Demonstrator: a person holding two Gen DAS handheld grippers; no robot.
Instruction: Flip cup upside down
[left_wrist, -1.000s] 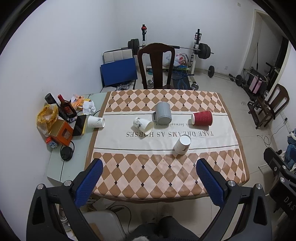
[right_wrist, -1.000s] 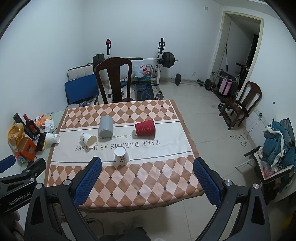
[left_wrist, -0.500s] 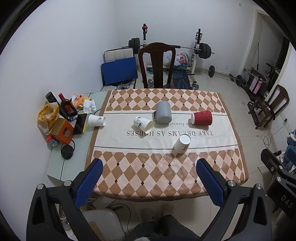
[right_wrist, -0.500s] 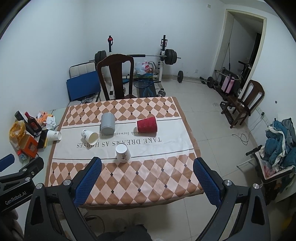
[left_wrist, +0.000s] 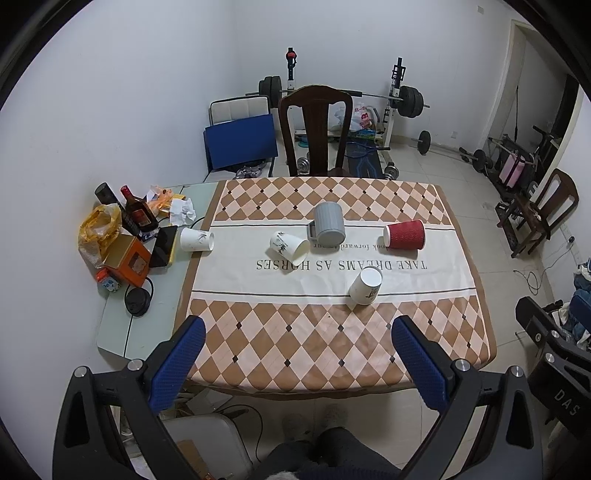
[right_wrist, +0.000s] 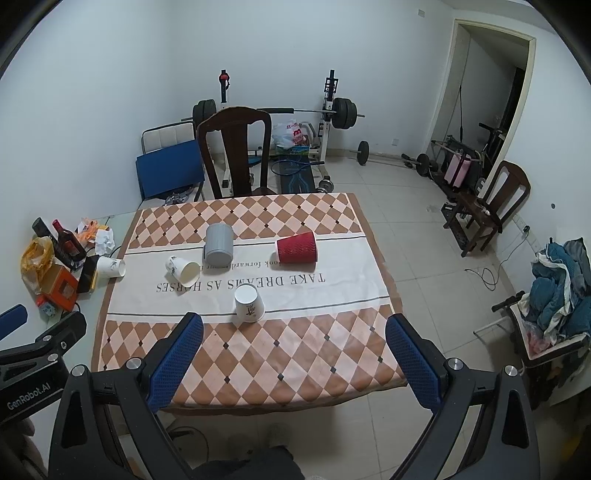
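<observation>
Several cups lie on the checked tablecloth (left_wrist: 332, 343). A red ribbed cup (left_wrist: 404, 235) (right_wrist: 297, 248) lies on its side at the right. A grey mug (left_wrist: 328, 222) (right_wrist: 219, 243) stands bottom-up at mid table. A white paper cup (left_wrist: 289, 247) (right_wrist: 183, 269) lies on its side left of it. Another white cup (left_wrist: 365, 285) (right_wrist: 249, 302) stands nearest me, bottom-up. A third white cup (left_wrist: 197, 240) (right_wrist: 110, 266) lies at the cloth's left edge. My left gripper (left_wrist: 295, 358) and right gripper (right_wrist: 294, 354) are both open, empty, held high in front of the table's near edge.
A side table (left_wrist: 118, 332) at the left holds a bottle (left_wrist: 136, 213), an orange box (left_wrist: 127, 260), a yellow bag and crumpled paper. A dark wooden chair (left_wrist: 314, 133) stands behind the table. Weights, a bench and another chair (right_wrist: 495, 206) fill the room behind and right.
Both grippers have pulled back and up a little, so the table looks slightly farther away. The cups have not moved. Both jaws stay open.
</observation>
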